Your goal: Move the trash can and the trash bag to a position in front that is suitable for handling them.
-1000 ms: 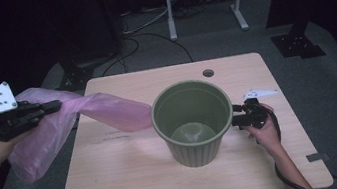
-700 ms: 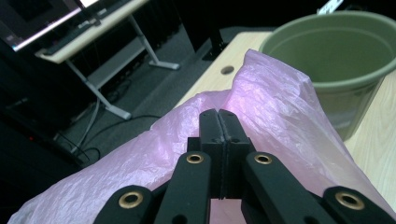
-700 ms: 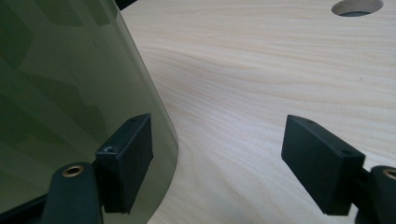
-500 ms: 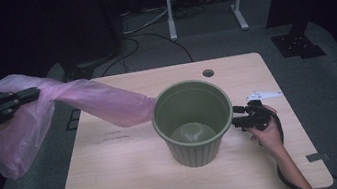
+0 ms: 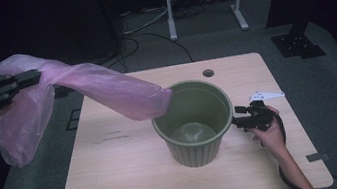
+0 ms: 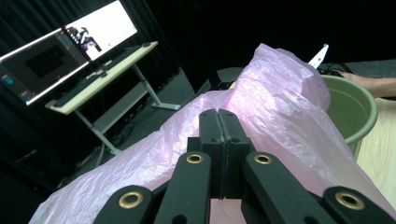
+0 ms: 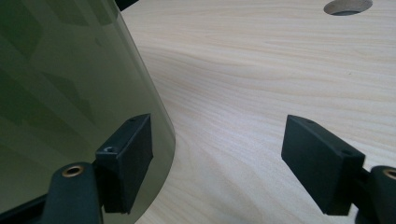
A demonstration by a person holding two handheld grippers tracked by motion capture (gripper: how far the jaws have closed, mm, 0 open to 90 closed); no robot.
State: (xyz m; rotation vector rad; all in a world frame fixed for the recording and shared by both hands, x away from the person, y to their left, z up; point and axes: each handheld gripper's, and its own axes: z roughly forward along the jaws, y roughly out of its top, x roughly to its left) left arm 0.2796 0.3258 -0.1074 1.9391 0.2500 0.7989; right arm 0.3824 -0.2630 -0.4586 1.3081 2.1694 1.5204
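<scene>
Since a second ago your left gripper (image 5: 27, 78) has moved up and out past the left tabletop edge, pulling the pink plastic bag (image 5: 99, 87) higher and stretching it toward the pot; your right gripper (image 5: 243, 116) hasn't shifted. Left fingers (image 6: 218, 128) are clamped together on a fold of the bag, no gap visible in the left gripper view. Bag hangs in air from that grip: one lobe droops off the left side of the tabletop (image 5: 119, 182), the other runs as a long tube rightward, its far end sitting over the left rim of the green pot (image 5: 199, 145). Can't tell from the high view whether the end touches the rim or just overlaps it. Right fingers (image 7: 128, 163) are spread wide: one pad is against the pot's outer wall (image 7: 70, 93), the other stands well apart over bare wood, gripping nothing. Pot stands upright near the tabletop's centre-right, interior looks bare down to the bottom. Round hole (image 5: 208, 73) in the tabletop sits behind the pot.
</scene>
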